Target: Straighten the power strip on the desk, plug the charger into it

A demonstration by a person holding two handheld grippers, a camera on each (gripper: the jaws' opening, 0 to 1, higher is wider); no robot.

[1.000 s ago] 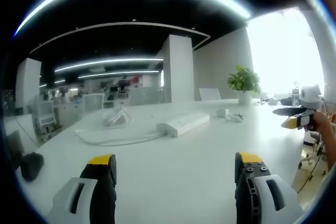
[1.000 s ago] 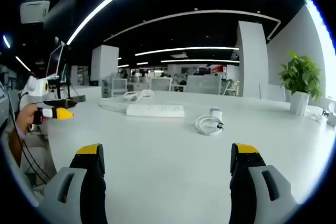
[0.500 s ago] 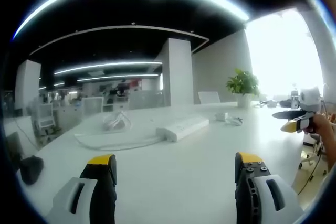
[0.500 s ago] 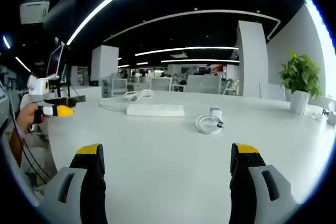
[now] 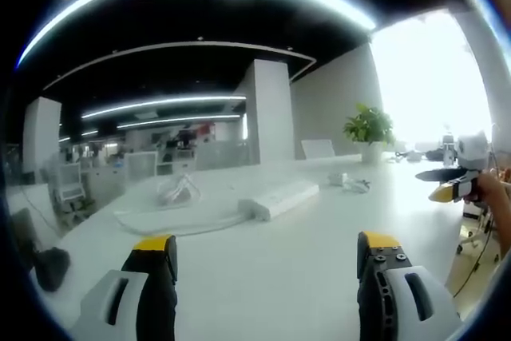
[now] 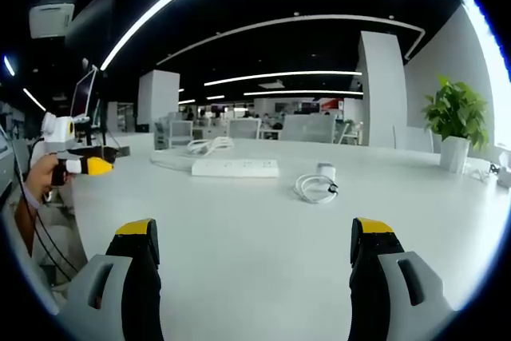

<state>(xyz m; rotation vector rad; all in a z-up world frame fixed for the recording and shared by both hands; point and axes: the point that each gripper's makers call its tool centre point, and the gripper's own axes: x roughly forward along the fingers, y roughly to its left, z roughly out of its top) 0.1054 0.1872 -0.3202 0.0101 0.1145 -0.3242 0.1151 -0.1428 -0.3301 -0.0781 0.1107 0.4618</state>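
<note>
While both show the power strip [image 5: 278,197], the right gripper view reveals the charger [image 6: 318,184].

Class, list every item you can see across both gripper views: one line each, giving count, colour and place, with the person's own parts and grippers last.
power strip: one, white, lying mid-desk
power strip cord: one, white, coiled on the desk beyond and beside the strip
charger: one, white, on the desk beside the strip
charger cable: one, white, looped at the charger
desk: one, white, large
potted plant: one, green in a white pot, far desk edge
dark object: one, black, left desk edge in the left gripper view
hand: one, holding the left gripper
left gripper: one, white with yellow tips, open
right gripper: one, same colours, open
</note>
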